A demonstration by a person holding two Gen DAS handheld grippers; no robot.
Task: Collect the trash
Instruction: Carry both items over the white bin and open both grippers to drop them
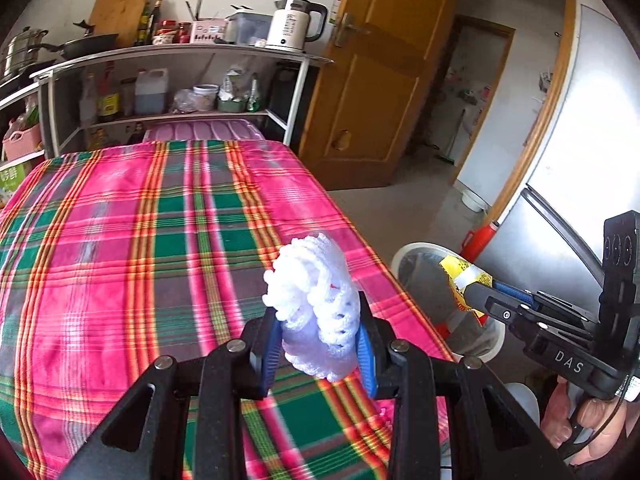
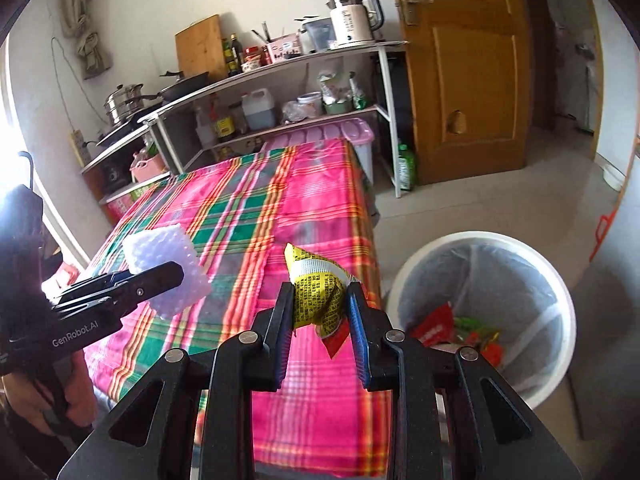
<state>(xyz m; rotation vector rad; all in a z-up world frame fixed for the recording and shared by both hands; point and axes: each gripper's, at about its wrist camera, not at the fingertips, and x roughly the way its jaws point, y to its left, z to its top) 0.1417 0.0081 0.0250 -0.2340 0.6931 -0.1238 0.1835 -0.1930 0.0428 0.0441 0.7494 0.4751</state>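
Observation:
My left gripper [image 1: 318, 330] is shut on a white foam fruit net [image 1: 310, 296], held above the plaid tablecloth [image 1: 140, 240]. From the right wrist view the same foam net [image 2: 166, 276] shows at the left, in the left gripper [image 2: 176, 276]. My right gripper [image 2: 318, 304] is shut on a crumpled yellow wrapper [image 2: 316, 292] near the table's right edge. In the left wrist view that wrapper [image 1: 464, 280] hangs over the white trash bin [image 1: 416, 252], held by the right gripper [image 1: 470, 294]. The trash bin [image 2: 554, 276], lined with a clear bag, stands on the floor right of the table and holds red and green wrappers.
Behind the table [image 2: 320, 208] stands a white shelf rack [image 2: 280, 64] with a kettle [image 2: 354, 20], bottles and pots. A wooden door [image 2: 464, 72] stands at the right. A silver fridge [image 1: 576, 152] is beyond the bin. A person's hand [image 1: 580, 420] grips each handle.

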